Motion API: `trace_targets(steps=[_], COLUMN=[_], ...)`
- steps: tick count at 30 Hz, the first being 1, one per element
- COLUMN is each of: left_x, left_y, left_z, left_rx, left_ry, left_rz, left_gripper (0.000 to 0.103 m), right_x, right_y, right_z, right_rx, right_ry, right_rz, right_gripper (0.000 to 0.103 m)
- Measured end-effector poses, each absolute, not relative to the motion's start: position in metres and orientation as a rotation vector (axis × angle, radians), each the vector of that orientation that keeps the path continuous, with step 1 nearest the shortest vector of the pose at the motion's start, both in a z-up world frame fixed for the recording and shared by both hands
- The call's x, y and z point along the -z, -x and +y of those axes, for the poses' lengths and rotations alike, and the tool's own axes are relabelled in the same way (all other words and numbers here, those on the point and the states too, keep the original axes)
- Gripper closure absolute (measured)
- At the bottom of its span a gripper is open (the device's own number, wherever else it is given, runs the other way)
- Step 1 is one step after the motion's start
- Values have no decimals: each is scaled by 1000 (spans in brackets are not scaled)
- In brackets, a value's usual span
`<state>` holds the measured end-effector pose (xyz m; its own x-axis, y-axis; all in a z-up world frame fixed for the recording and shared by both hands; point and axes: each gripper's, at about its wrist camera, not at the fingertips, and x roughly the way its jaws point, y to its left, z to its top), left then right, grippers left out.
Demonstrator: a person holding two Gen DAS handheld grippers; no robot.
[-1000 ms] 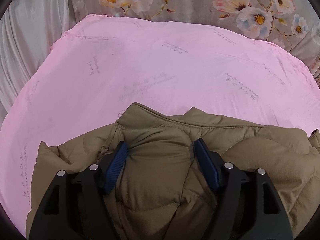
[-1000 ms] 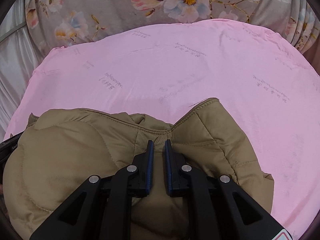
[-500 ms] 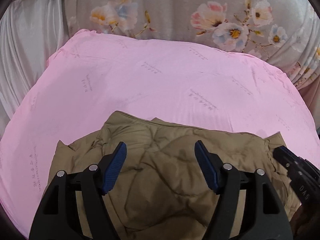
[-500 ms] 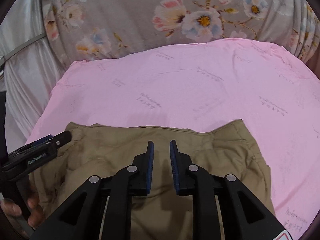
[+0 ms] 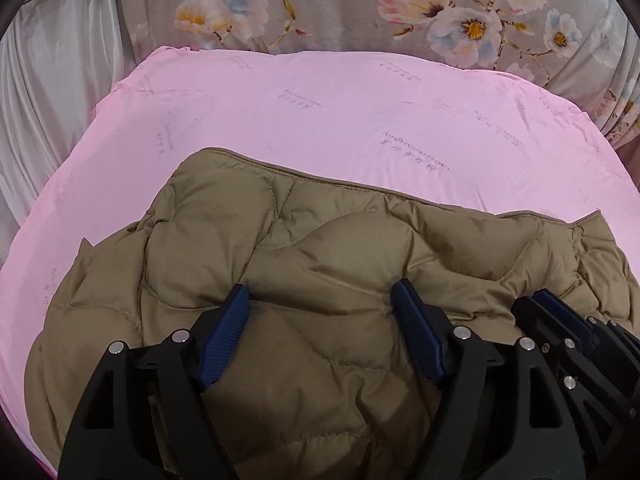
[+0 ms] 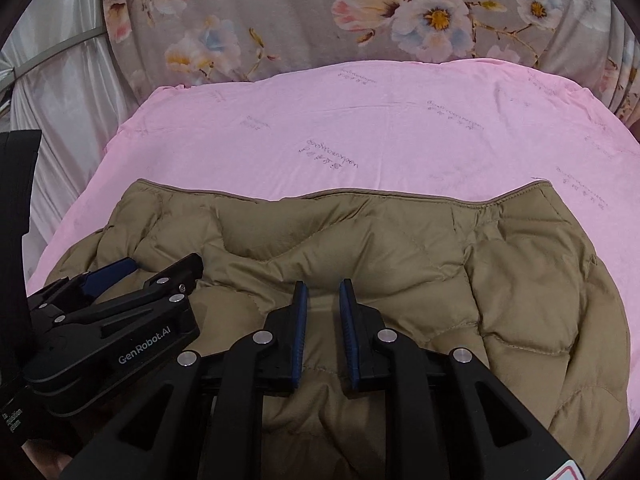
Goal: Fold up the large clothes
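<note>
Since a second ago the quilted tan jacket (image 5: 320,272) has gone from a bunched heap gripped at its near edge to a flatter spread, its piped far edge now running in a long line across the pink sheet (image 5: 360,120).

From the left wrist view, the left gripper (image 5: 324,300) angles downward over the jacket with its jaws wide and opening; the padded fabric lies under and between the blue pads (image 5: 224,340), but they do not press on it. At the right edge of that view the right gripper (image 5: 560,312) pokes in, close beside the left one.

From the right wrist view, the left gripper (image 6: 132,272) lies at the lower left, low over the jacket's near left part. The right gripper (image 6: 323,292) also tilts down, its jaws only narrowly apart, with a slim gap showing tan fabric beneath; nothing is pinched between them.

Both tools cover the jacket's near portion, so how it lies there cannot be told. Sleeves are not distinguishable. Faint grey printing on the sheet is too small to read. Behind the sheet, a grey floral cloth (image 6: 360,20) is cut off by the lens rim.
</note>
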<state>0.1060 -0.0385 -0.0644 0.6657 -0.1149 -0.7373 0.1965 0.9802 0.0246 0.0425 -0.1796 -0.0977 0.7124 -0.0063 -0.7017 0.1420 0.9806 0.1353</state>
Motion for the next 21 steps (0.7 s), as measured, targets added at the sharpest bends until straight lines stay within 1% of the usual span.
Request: trace_targets(steps=[8, 19, 21], left_x=[73, 78, 77], left_y=[-105, -105, -106], left_z=[-45, -47, -44], left_rx=[150, 143, 158], left_ry=[-141, -140, -121], left_rz=[800, 781, 784], left_gripper=[29, 28, 27], right_x=[104, 106, 104], right_y=[-44, -45, -44], right_z=[-169, -169, -176], right_rx=[113, 106, 69], right_ry=[-123, -130, -177], right_rz=[764, 756, 757], right_gripper=[84, 84, 81])
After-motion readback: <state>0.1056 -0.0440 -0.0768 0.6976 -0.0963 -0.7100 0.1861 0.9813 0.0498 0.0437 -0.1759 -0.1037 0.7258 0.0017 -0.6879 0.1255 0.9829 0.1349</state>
